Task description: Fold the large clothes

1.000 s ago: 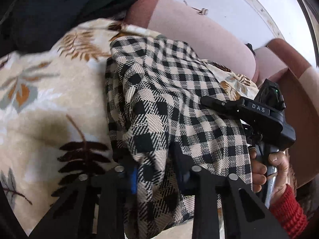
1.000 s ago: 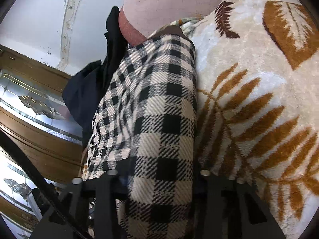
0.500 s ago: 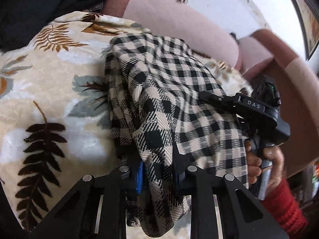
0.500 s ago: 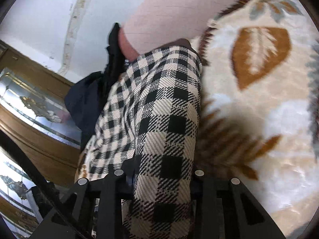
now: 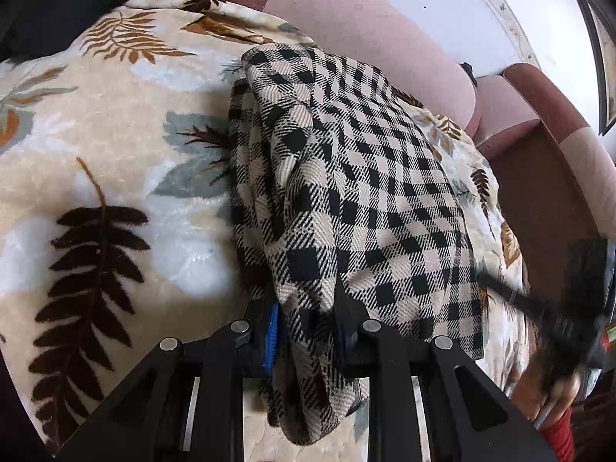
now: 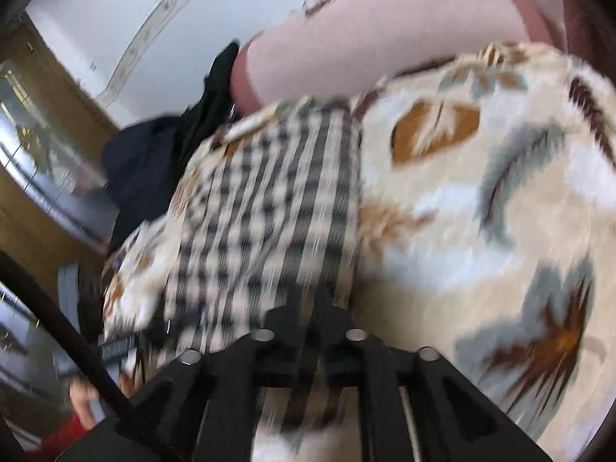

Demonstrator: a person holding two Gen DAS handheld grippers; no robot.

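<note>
A black and cream checked garment [image 5: 346,177] lies folded in a long strip on a leaf-print blanket [image 5: 96,177]. My left gripper [image 5: 304,319] is shut on the garment's near edge, with cloth bunched between its fingers. The right gripper [image 5: 558,308] shows blurred at the right edge of the left wrist view, clear of the garment. In the blurred right wrist view the garment [image 6: 269,208] lies ahead of my right gripper [image 6: 315,331], whose fingers stand close together with nothing between them.
The blanket [image 6: 481,200] covers a sofa with a pink backrest [image 5: 369,27] and a brown armrest [image 5: 539,177]. Dark clothes [image 6: 154,169] are heaped at the sofa's far end. A wooden cabinet [image 6: 38,123] stands beyond.
My right gripper has let go of the garment and pulled back fast to the right. The garment has settled flatter on the blanket. My left gripper keeps its hold.
</note>
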